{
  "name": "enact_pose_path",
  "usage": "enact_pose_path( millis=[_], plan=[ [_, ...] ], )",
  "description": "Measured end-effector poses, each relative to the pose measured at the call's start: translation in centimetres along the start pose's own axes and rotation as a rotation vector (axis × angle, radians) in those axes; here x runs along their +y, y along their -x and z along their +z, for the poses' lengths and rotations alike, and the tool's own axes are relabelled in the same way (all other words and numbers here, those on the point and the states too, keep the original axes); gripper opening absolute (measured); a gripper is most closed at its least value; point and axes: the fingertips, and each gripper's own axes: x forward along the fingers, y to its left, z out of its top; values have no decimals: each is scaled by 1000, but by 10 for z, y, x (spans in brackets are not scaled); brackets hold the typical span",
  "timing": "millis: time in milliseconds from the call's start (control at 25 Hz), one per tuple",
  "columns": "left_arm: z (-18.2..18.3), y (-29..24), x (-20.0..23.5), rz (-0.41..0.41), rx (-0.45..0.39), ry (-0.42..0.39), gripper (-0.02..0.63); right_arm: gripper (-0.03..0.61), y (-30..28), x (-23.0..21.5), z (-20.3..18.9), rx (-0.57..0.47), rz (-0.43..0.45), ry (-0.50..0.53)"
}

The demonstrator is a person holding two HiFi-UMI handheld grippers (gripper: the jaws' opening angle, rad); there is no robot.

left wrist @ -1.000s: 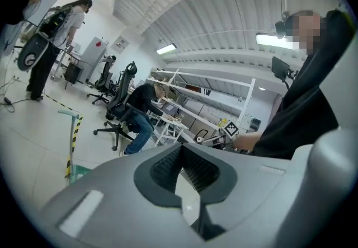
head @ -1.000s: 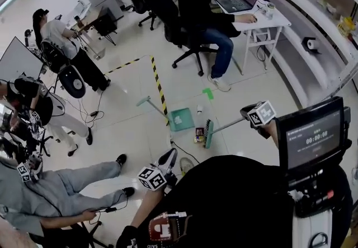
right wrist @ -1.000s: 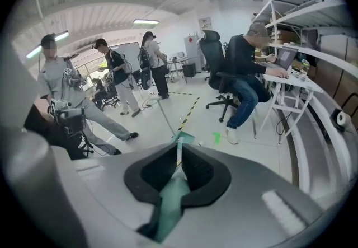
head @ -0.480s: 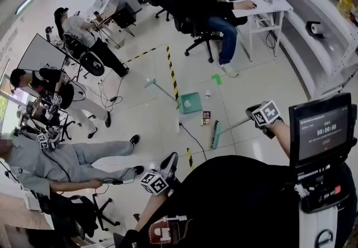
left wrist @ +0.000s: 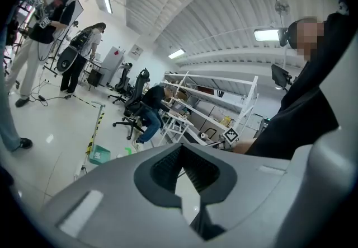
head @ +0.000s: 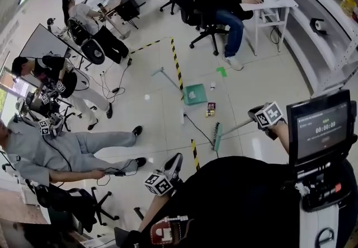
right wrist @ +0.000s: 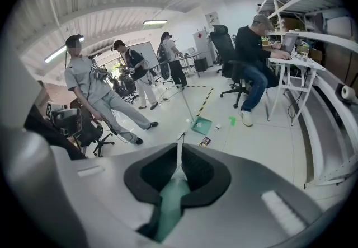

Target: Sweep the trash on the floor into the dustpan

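Note:
A teal dustpan (head: 194,94) lies on the pale floor with its long handle (head: 162,73) slanting up-left. A small dark box (head: 211,109) and a small white piece (head: 212,85) lie beside it. The green broom head (head: 216,136) rests on the floor nearer me than the box, apart from it. Its handle runs to my right gripper (head: 263,118), which is shut on it. In the right gripper view the handle (right wrist: 170,202) passes between the jaws of that gripper (right wrist: 179,145), toward the dustpan (right wrist: 202,125). My left gripper (head: 168,171) hangs low with its jaws (left wrist: 182,145) shut on nothing.
Yellow-black tape (head: 177,68) and a green tape patch (head: 222,71) mark the floor. A dark cable (head: 197,129) runs near the broom. A seated person's outstretched legs (head: 106,143) lie left. Another person sits at a white desk (head: 268,3) on an office chair (head: 207,31); shelving (head: 330,45) lines the right.
The broom head has drawn back from the small box toward me. The box and dustpan stay put. My head view has shifted, showing more floor on the left.

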Motion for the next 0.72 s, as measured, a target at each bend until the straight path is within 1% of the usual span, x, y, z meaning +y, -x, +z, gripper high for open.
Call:
enact_pose_path(
  millis=[120, 240, 360, 440, 560, 640, 720],
  plan=[
    [-8, 35, 31, -45, 9, -10, -2, 23, -14, 43, 0, -2, -28, -17],
    [-23, 72, 66, -107, 49, -23, -2, 23, -27, 85, -6, -14, -74, -74],
    [-24, 107, 79, -159, 80, -35, -2, 23, -22, 121, -11, -28, -111, -113],
    [-21, 122, 87, -175, 93, -50, -2, 23, -13, 140, -13, -33, -132, -126],
    [-21, 127, 92, -189, 83, -57, -2, 23, 0, 155, -21, -33, -154, -130],
    [-23, 121, 84, -193, 77, -71, -2, 23, 8, 152, -30, -31, -160, -125],
    [-22, 109, 72, -189, 61, -75, -2, 23, 18, 139, -40, -30, -163, -119]
  ],
)
